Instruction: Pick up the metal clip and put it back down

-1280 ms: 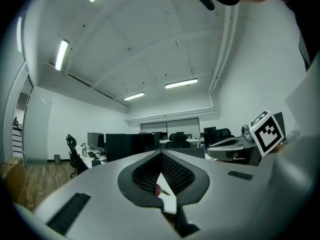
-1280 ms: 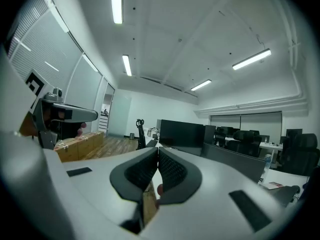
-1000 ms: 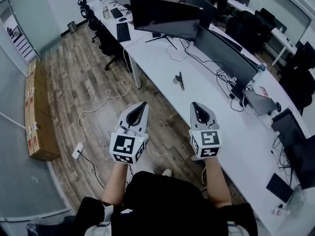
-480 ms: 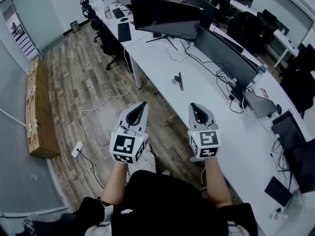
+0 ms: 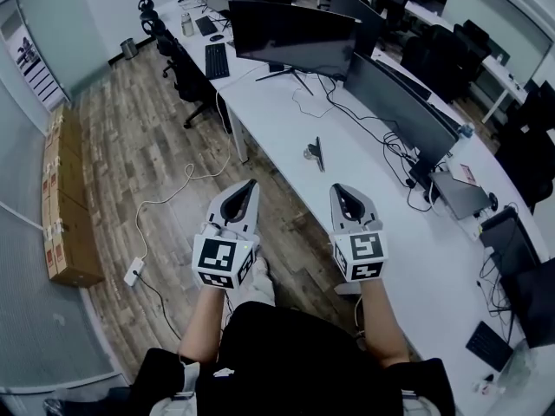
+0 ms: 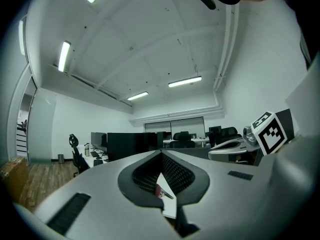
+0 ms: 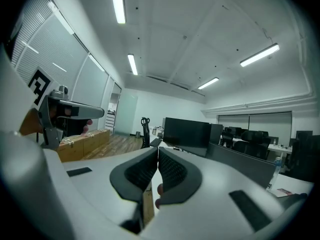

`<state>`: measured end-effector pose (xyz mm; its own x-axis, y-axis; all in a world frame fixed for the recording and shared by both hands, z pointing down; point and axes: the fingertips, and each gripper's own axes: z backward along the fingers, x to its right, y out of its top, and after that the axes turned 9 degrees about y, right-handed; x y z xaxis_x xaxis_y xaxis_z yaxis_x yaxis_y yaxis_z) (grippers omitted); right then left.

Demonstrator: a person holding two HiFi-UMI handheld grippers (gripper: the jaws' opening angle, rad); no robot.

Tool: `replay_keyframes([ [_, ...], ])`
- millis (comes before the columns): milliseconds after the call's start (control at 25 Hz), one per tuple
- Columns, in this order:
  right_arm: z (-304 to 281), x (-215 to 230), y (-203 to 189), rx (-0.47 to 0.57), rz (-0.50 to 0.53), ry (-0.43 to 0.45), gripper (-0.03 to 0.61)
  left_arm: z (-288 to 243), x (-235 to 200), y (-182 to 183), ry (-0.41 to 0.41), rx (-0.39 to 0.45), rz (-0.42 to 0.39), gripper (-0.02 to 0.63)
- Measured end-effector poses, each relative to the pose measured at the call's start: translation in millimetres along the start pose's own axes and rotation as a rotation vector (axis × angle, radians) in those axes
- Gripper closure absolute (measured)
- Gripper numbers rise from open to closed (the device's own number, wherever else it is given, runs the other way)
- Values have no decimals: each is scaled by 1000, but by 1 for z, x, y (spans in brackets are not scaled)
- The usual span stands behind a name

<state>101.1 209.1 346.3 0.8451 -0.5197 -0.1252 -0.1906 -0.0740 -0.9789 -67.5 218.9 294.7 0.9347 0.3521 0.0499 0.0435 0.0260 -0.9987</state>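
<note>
Both tools are closing in on the tabletop (image 5: 279, 115). Compared with the head views of a second and half a second earlier, the left tool (image 5: 250, 184) and the right tool (image 5: 340, 188) are sitting slightly nearer the metal clip (image 5: 317, 152). A shoe (image 5: 258, 276) is now showing on the wooden floor (image 5: 139, 137) beneath the left tool, which is suggesting a step forward. The clip itself is not shifting. It is lying on the white tabletop near its front edge, ahead of and between the two tools, closer to the right one and well short of the monitors (image 5: 295, 31). Each tool is running with its jaws pressed together tip to tip and is carrying nothing, as each tool's own view is confirming. Neither is touching the clip: the right tool is hovering above the tabletop's near edge, the left above the floor. In my judgement the task is only entering its approach and the pick-up is not yet beginning. The right tool is looking better placed, and it will be needing to spread its jaws before it can take the clip.
</note>
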Motion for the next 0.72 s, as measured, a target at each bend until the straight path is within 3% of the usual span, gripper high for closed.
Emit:
replay_keyframes([
  [720, -137, 47, 20, -16, 7, 0, 554, -133, -79, 0, -32, -9, 18, 604],
])
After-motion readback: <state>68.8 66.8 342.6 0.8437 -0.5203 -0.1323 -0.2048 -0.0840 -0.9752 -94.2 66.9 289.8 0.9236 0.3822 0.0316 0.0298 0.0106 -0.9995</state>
